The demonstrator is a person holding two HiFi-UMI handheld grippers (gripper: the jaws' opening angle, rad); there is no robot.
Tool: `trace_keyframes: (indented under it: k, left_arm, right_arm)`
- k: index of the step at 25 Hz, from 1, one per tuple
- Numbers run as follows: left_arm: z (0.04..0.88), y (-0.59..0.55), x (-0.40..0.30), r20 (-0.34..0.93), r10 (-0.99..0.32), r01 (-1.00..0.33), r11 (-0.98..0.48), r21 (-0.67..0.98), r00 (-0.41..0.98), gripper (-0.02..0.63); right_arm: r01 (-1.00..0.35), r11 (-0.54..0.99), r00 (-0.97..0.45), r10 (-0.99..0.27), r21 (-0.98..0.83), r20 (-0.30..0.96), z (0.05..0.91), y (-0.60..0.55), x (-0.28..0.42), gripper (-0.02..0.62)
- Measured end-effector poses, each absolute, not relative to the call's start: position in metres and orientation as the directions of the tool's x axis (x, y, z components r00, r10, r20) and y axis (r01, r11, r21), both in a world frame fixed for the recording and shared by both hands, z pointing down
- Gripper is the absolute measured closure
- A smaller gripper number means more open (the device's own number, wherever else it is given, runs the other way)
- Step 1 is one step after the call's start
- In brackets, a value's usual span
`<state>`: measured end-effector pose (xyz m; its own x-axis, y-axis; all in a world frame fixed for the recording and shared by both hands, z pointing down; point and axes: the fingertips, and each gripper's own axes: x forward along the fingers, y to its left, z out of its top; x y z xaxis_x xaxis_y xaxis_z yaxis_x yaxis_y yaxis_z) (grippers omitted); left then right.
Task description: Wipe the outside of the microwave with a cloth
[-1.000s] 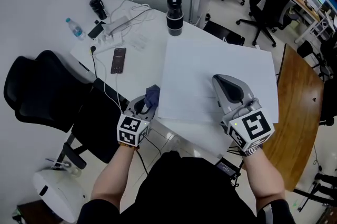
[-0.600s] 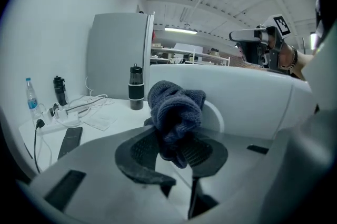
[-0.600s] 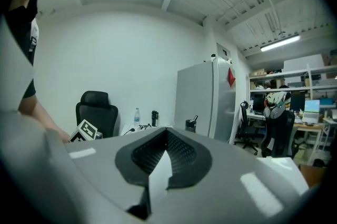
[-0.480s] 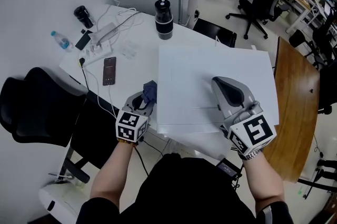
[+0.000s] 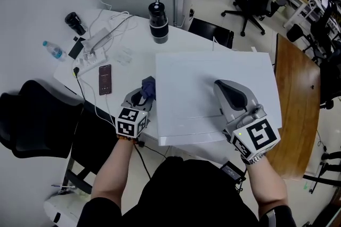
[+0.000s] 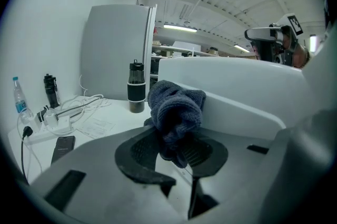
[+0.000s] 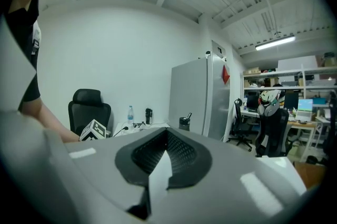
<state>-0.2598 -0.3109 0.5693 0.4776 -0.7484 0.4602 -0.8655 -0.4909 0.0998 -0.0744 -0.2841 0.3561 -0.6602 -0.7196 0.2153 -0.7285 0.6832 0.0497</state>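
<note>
Microwave (image 5: pixel 186 76) wipe, 9 o'clock side: our left hand-held gripper (image 5: pixel 143 98) grasps cloth (image 5: pixel 148 86), right hand-held gripper (image 5: pixel 226 90) clenched empty; next we likely press and stroke.

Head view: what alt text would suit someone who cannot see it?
Seen from above, a person's left gripper pinches a dark blue cloth at the left side of a white microwave, while the shut, empty right gripper is over its top. A phone and a dark bottle sit on the white table.
</note>
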Motion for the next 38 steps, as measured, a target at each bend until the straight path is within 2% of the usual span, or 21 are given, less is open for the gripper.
trace_keyframes:
  k: [38]
  left_arm:
    - [0.587, -0.400, -0.273, 0.523, -0.756, -0.904, -0.422, 0.070, 0.393, 0.500]
  right_arm:
    - [-0.829, 0.551, -0.524, -0.825, 0.094, 0.214, 0.344, -0.293, -0.022, 0.595]
